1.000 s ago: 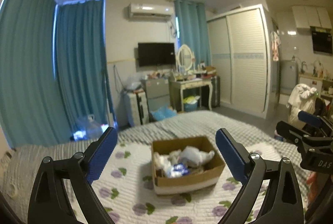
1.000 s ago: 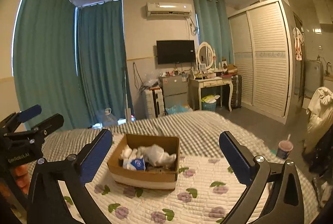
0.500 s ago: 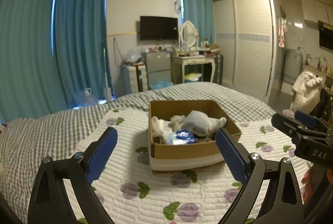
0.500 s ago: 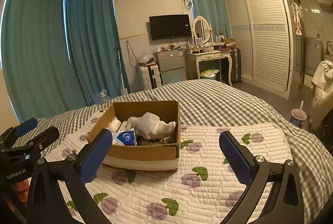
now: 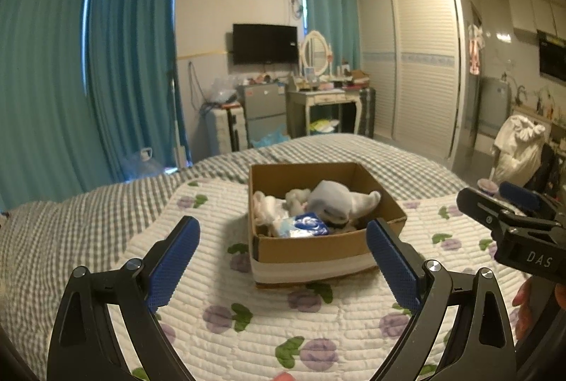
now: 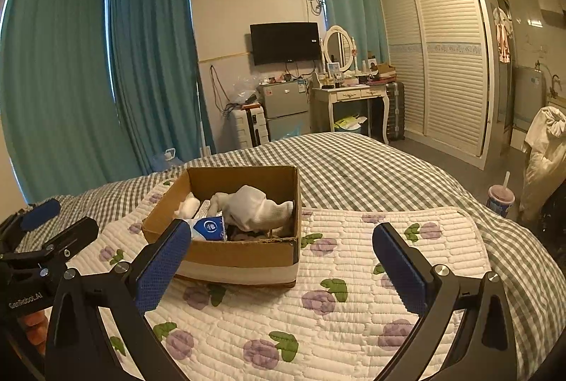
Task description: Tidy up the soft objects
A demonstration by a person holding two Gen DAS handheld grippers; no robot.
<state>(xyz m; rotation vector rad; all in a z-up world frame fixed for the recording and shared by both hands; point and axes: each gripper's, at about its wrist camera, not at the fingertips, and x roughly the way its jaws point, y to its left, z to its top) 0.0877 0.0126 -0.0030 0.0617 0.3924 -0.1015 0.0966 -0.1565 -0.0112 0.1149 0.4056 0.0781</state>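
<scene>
An open cardboard box stands on a white quilted mat with purple flowers on the bed; it also shows in the right wrist view. Inside lie a white sock-like cloth, other white soft items and a blue-and-white packet. My left gripper is open and empty, above the mat just in front of the box. My right gripper is open and empty, in front of the box's right side.
The mat lies on a grey checked bedspread. Beyond the bed are teal curtains, a small fridge, a dressing table and a white wardrobe. A drink cup stands on the floor to the right.
Both grippers have tilted down and moved closer to the box over the second, so it looks larger and more central. Both stay open and empty.
</scene>
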